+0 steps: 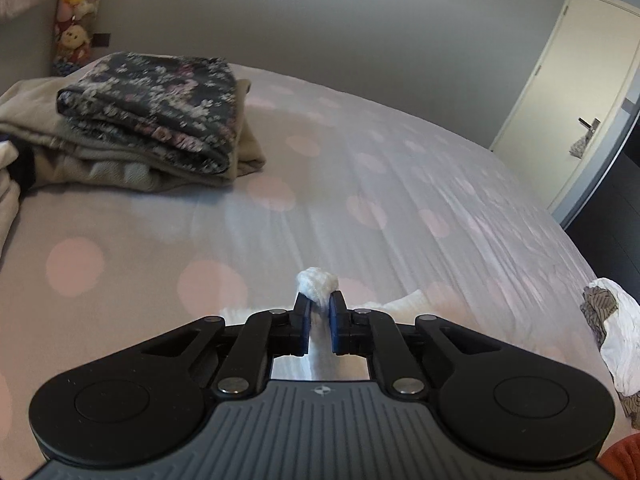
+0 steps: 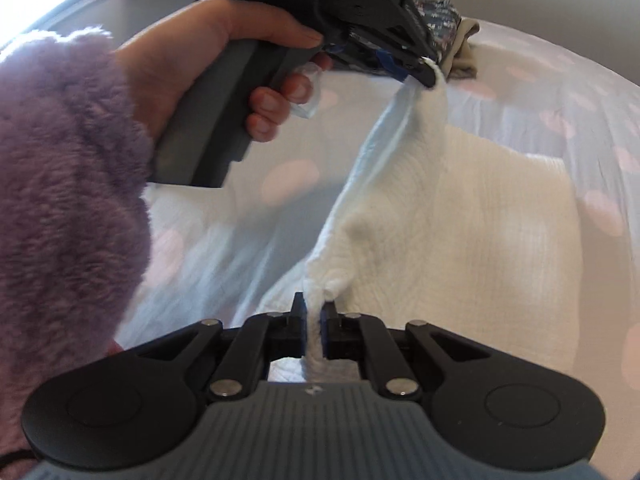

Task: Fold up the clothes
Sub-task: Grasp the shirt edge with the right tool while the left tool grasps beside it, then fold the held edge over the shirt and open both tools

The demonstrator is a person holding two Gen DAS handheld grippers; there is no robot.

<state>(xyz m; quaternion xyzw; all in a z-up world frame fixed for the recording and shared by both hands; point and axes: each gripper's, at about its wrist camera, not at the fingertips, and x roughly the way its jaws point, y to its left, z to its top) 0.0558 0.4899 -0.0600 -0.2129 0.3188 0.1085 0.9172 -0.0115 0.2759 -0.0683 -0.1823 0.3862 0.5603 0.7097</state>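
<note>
Garment: white ribbed cotton cloth [image 2: 460, 208], edge lifted off the bed.
Left gripper [image 1: 320, 310]: clamped on its bunched corner.
Right gripper [image 2: 316, 320]: clamped on the edge.

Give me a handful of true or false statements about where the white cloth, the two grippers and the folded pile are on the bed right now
1. Both grippers pinch the white cloth. True: the left gripper and the right gripper each have a bunch of it between their fingers.
2. The white cloth lies fully flat on the bed. False: the edge held between the grippers is lifted, while the rest lies on the sheet.
3. A dark floral garment tops the folded pile. True: it sits on beige clothes.
4. The door stands wide open. False: it looks shut.
5. The hand on the left gripper wears a glove. False: it is bare, with a fluffy purple sleeve.
</note>
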